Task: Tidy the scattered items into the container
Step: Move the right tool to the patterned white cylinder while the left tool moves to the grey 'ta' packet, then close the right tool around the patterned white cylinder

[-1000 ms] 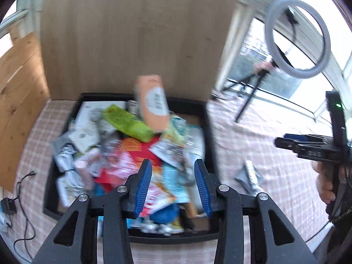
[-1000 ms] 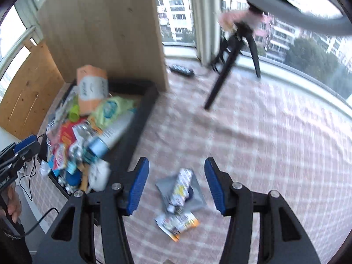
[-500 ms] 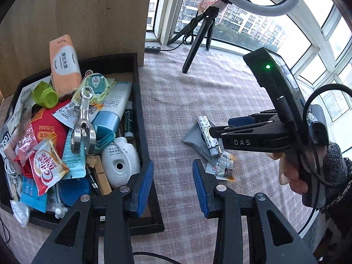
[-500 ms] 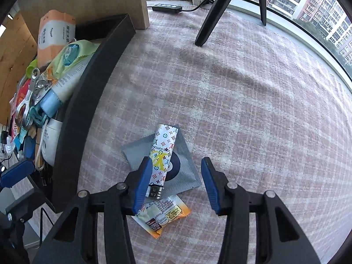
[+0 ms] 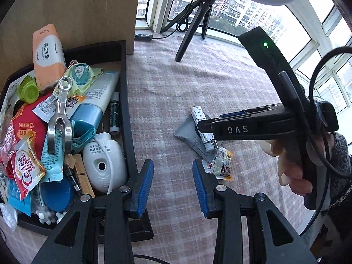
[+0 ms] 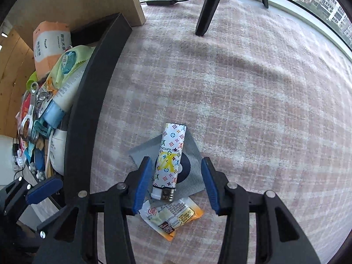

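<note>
A white patterned lighter (image 6: 170, 158) lies on a grey foil sachet (image 6: 191, 176) on the pink checked cloth, with an orange-and-white creamer sachet (image 6: 173, 216) just below them. My right gripper (image 6: 176, 184) points down over the lighter, open, its blue pads on either side of the lighter's lower end without pressing it. My left gripper (image 5: 172, 184) hangs open and empty over the cloth, beside the right wall of the black tray (image 5: 125, 110). In the left wrist view the right gripper's fingers hide part of the lighter (image 5: 201, 129).
The tray (image 6: 88, 110) is piled with packets, an orange tissue pack (image 5: 47, 55), a tube, a metal tool and a white device. A tripod leg (image 6: 209, 6) and power strip (image 6: 161, 0) stand beyond. A wooden board (image 5: 77, 11) backs the tray. A hand (image 5: 290, 169) holds the right gripper.
The left gripper swung from above the tray rightward and down to the cloth beside it. The right gripper dropped over the lighter, its jaws a little narrower.
</note>
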`<state>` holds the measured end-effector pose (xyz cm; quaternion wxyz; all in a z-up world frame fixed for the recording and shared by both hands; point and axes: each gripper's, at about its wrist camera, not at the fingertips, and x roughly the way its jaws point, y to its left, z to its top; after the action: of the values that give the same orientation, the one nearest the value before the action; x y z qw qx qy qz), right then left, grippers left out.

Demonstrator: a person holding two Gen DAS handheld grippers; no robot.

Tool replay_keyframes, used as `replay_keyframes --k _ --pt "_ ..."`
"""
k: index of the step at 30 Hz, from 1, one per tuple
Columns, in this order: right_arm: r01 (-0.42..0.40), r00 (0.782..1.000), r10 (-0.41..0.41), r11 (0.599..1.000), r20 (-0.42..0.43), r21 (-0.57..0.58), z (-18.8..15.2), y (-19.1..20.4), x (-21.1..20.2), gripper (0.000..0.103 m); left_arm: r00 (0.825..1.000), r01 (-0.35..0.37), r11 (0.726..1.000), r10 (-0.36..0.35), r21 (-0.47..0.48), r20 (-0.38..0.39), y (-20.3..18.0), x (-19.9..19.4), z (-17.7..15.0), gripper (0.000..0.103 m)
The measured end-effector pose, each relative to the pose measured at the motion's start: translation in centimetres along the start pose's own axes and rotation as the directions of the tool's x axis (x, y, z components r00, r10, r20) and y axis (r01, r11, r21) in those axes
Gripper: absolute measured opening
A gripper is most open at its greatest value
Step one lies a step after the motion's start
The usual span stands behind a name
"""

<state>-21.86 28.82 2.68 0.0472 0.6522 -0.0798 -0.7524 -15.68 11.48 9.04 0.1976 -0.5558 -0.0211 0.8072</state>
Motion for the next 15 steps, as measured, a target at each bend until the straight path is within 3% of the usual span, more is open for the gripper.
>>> replay_keyframes --k 6,8,12,15 --pt "0.041 0.999 -0.042 0.998 -0.018 -0.044 -0.4 1.2 1.2 0.038 1.000 0.020 1.000 -0.020 -0.005 -0.018 -0.3 0.4 -0.3 0.034" --pt "0.068 0.997 -0.069 0.996 -0.018 -0.055 -0.6 1.1 1.2 0.024 0.999 0.033 0.999 -0.032 0.013 -0.037 -1.1 1.3 -0.6 0.034" --pt "0.071 0.997 -0.071 0.997 -0.025 -0.030 -1.1 -0.5 0.9 0.023 0.995 0.056 0.998 -0.053 0.029 -0.086 -3.1 3.4 -0.9 0.039" --pt "0.073 0.997 -0.073 0.997 -0.023 0.001 -1.7 -2.2 0.7 0.023 0.994 0.018 0.998 -0.011 0.065 -0.106 -4.8 5.3 -0.5 0.045"
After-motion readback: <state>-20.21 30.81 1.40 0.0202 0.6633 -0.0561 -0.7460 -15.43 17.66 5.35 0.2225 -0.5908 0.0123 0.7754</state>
